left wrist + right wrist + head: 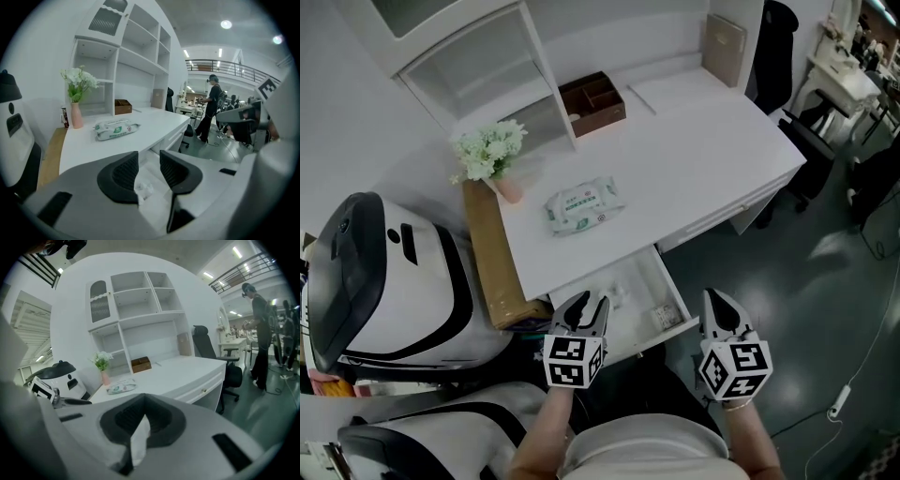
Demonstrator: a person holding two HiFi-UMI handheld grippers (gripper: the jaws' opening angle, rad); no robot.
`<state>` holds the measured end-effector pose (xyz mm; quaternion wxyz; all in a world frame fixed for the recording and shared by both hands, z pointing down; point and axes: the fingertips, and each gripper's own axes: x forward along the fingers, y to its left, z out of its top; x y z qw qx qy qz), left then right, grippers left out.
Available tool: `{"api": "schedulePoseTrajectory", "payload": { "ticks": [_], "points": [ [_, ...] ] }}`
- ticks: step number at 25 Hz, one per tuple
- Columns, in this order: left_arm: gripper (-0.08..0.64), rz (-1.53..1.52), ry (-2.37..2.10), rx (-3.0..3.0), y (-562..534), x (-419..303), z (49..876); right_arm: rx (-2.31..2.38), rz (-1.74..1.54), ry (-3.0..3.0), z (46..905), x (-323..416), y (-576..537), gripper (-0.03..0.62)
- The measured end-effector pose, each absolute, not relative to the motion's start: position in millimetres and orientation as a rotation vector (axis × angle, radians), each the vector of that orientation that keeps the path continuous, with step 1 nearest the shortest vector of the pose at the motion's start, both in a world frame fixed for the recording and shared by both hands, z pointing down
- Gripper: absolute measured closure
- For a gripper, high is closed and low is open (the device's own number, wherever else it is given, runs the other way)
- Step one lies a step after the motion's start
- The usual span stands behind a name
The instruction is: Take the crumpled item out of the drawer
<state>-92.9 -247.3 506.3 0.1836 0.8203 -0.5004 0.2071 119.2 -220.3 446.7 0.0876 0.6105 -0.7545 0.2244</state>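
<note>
Head view is showing the white desk [694,169] with its drawer [642,281] standing open. Over the drawer, the left gripper [589,305] is hovering with jaws spread, seemingly lining up on the crumpled item [143,188] lying inside. Beside the drawer, the right gripper [717,305] is pinching a white scrap [139,441].

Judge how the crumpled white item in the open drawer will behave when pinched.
The crumpled item looks like thin wadded tissue, so probably very light and soft, squashing between the open jaws of the left gripper. Its irregular folds suggest it won't roll, though it might slide along the drawer floor.
</note>
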Motion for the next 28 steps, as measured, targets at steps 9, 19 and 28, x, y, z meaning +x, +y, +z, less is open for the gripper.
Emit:
{"api": "schedulePoseTrajectory", "payload": {
  "ticks": [9,19,28],
  "points": [
    [0.422,0.76,-1.283,2.276,-262.1,-74.2,551.5,1.823,0.706,-2.202,458.7,132.6,-237.0,0.591],
    [0.417,1.019,-1.127,2.224,-272.1,-65.1,610.8,1.833,0.746,-2.161,470.4,145.3,-245.6,0.591],
    [0.417,1.215,-1.007,2.14,-266.9,-64.6,665.7,1.84,0.775,-2.13,478.4,156.0,-249.5,0.591]
  ]
}}
